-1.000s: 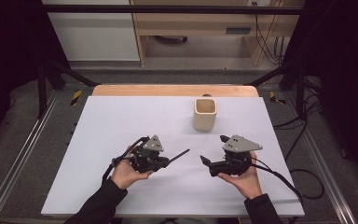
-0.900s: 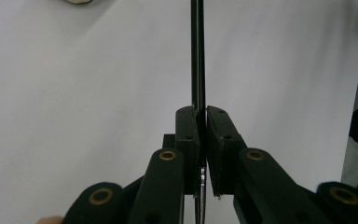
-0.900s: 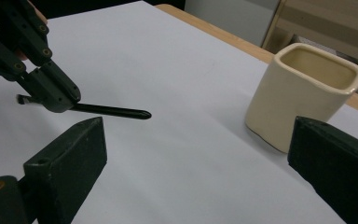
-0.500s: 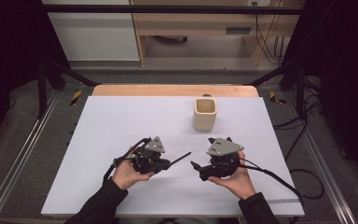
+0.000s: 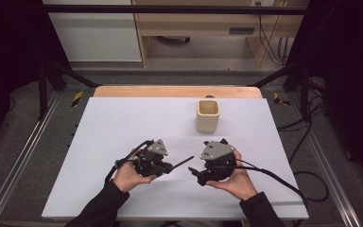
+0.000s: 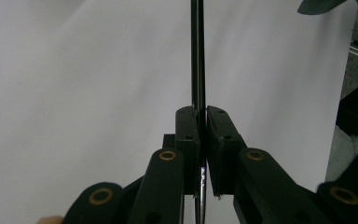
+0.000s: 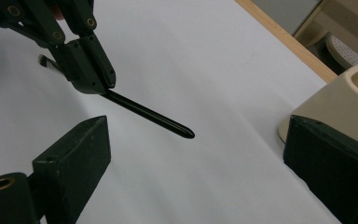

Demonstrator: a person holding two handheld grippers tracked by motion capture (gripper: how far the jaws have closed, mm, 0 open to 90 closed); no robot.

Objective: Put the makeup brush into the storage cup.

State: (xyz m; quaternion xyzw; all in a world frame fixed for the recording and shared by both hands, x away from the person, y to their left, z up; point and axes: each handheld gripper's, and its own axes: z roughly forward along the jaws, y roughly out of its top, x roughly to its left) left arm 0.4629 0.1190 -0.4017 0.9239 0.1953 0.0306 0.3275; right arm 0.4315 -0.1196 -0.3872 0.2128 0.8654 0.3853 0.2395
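Observation:
A thin black pen (image 5: 183, 161) is clamped in my left gripper (image 5: 169, 166), which is shut on it near one end. The pen (image 6: 197, 56) runs straight out from the closed jaws over the white table. My right gripper (image 5: 195, 172) faces it from the right, open and empty. In the right gripper view the pen (image 7: 144, 112) sticks out of the left gripper (image 7: 89, 70), and its free tip lies just ahead of the gap between my right gripper's (image 7: 198, 127) wide-spread jaws, touching neither jaw. A beige cup (image 5: 208, 115) stands upright behind both grippers.
The white table top (image 5: 123, 123) has a wooden strip along its far edge (image 5: 170, 91). The beige cup (image 7: 349, 98) sits close behind the right jaw in the right gripper view. Cables trail from both grippers toward the near edge.
My right gripper has moved left toward the pen's free tip, closing the distance to the left gripper. The left gripper and pen have stayed in place.

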